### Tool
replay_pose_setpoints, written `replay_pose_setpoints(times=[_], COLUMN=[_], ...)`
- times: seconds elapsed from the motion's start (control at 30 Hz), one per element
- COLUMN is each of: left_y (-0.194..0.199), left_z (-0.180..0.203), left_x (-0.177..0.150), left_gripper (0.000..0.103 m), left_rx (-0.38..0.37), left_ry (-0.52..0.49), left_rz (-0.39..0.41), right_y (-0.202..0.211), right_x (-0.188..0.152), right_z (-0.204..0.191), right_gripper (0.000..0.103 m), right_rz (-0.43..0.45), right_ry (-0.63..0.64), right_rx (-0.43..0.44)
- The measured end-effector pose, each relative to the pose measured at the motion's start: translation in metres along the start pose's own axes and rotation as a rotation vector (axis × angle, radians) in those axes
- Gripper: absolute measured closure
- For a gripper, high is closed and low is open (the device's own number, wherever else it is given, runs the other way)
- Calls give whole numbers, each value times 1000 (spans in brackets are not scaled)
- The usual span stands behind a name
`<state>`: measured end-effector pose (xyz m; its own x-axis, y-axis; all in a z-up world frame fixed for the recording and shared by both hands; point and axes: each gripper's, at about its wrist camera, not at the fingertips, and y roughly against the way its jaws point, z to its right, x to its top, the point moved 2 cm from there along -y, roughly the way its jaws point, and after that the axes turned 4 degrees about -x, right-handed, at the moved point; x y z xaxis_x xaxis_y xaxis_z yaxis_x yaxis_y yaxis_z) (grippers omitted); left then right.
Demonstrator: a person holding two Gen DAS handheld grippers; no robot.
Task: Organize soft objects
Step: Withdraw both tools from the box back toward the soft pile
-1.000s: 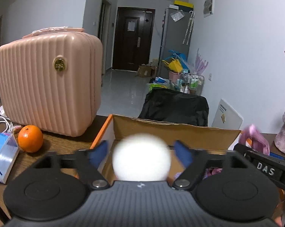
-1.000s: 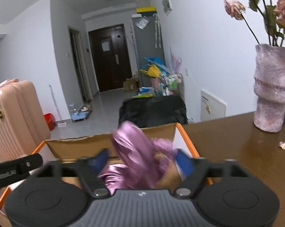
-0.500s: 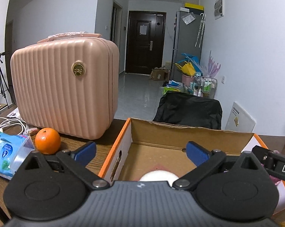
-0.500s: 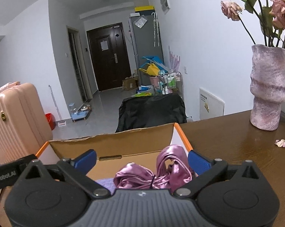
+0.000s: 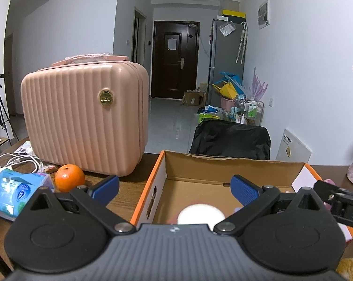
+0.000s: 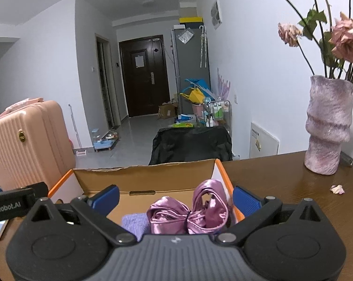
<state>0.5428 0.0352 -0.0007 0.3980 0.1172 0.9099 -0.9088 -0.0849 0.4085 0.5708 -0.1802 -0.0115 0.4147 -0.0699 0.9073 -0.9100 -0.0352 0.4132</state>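
Note:
An open cardboard box [image 5: 232, 166] with orange edges stands on the wooden table; it also shows in the right wrist view [image 6: 143, 178]. A white soft ball [image 5: 201, 215] lies on its floor, below my left gripper [image 5: 175, 187], which is open and empty above the box's left side. A pink satin cloth bundle [image 6: 190, 215] and a lilac knit piece [image 6: 135, 222] lie in the box under my right gripper [image 6: 175, 197], which is open and empty. The right gripper's body shows in the left wrist view [image 5: 340, 201].
A pink ribbed case [image 5: 85, 121] stands left of the box, with an orange [image 5: 69, 181], a blue tissue pack [image 5: 14, 189] and white cables [image 5: 12, 161] beside it. A pink vase [image 6: 327, 126] with dried roses stands at the right. A black chair back [image 6: 191, 144] lies behind the box.
Both grippers opened: the left let go of the white ball and the right let go of the pink cloth, which now lie in the box. Both grippers then drew back a little.

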Motion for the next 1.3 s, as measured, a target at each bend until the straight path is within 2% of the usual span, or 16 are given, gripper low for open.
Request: replay_pose_setpoints(times=[0.57, 0.97, 1.3], left_y=[63, 94, 105], left_z=[-7, -19, -34], left_x=[-22, -44, -61], left_gripper=[0, 0, 0], left_rx=[-29, -23, -27], left_ry=[-30, -51, -69], left_rz=[26, 9, -28], right_y=[71, 105, 118], right_x=[-29, -56, -77], right_z=[5, -3, -16], right_gripper=[0, 0, 0], right_rz=[66, 69, 34], right_ry=[97, 156, 201], right_rx=[44, 88, 134])
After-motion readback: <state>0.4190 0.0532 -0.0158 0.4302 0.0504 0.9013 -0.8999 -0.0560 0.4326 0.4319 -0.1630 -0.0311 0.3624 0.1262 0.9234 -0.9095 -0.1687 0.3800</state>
